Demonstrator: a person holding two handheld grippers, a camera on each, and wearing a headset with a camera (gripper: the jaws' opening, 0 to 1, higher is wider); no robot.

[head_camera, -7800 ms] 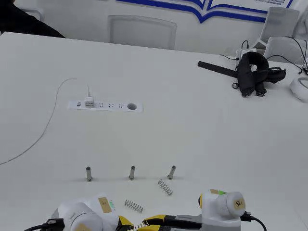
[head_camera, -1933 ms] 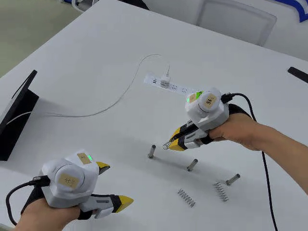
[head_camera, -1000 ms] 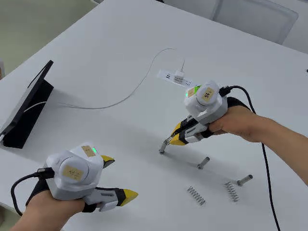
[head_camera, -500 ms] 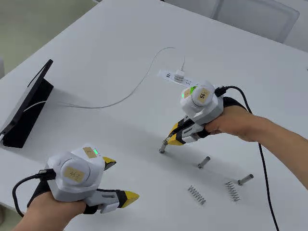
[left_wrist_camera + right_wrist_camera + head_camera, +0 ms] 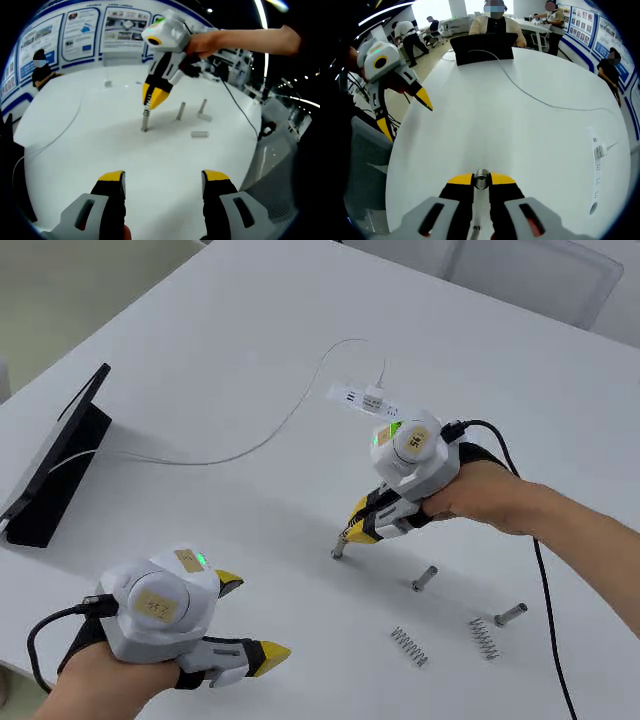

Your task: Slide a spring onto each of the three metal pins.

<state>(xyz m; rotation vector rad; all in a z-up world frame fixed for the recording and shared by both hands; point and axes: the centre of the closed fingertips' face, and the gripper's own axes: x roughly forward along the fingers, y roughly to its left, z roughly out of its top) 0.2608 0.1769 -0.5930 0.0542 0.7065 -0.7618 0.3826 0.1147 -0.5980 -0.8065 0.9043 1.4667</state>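
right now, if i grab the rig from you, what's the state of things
Right gripper: shut on a spring, held tip-down at the top of the leftmost pin; I cannot tell whether it has started onto the pin.
Left gripper: open, empty, hovering above the table.
Middle pin and right pin: upright and bare.
A loose spring lies in front of the middle pin, a second loose spring beside the right pin.
Done: no pin fully sleeved yet.
Left: seat the held spring, then fit the other two.
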